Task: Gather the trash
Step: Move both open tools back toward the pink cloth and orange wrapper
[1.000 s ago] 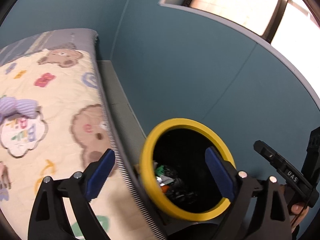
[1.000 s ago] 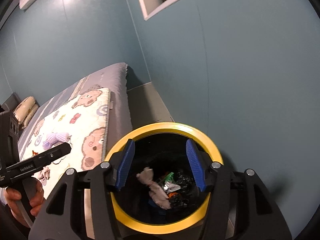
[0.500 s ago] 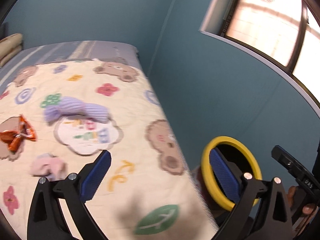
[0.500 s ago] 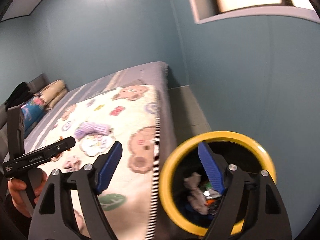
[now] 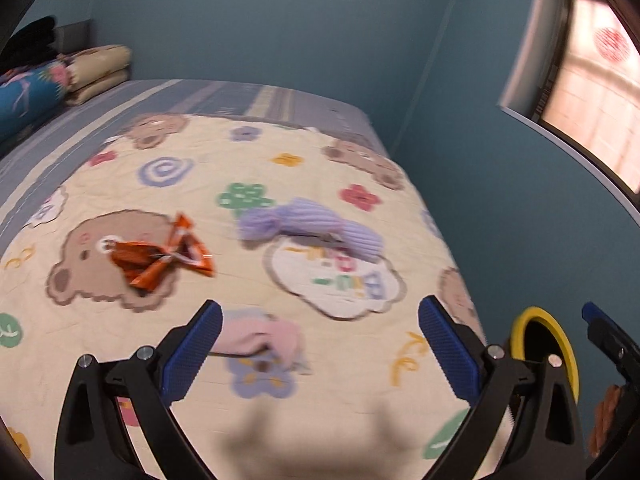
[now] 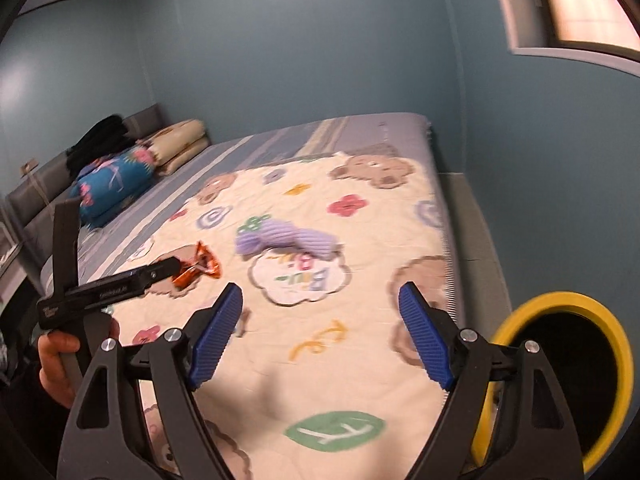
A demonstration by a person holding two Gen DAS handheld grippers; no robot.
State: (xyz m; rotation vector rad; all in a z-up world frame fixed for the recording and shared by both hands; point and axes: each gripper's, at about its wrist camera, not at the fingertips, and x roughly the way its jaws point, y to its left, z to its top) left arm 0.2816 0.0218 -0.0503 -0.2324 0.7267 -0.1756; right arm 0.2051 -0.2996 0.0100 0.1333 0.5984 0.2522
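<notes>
Left gripper (image 5: 320, 344) spread wide, nothing in it, above the quilt (image 5: 360, 400); pink crumpled scrap (image 5: 260, 338) lies on the quilt between its fingers in view. Right gripper (image 6: 320, 332) also released and empty. Orange wrapper (image 5: 160, 258) lies on a bear print, purple ribbed cloth (image 5: 316, 232) near it mid-quilt. Yellow-rimmed bin (image 6: 560, 376) on the floor beside the bed (image 6: 280, 140).

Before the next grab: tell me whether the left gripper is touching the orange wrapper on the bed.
Apart. In the left wrist view the left gripper hangs open and empty, and bare quilt shows between its blue pads and the orange wrapper.
</notes>
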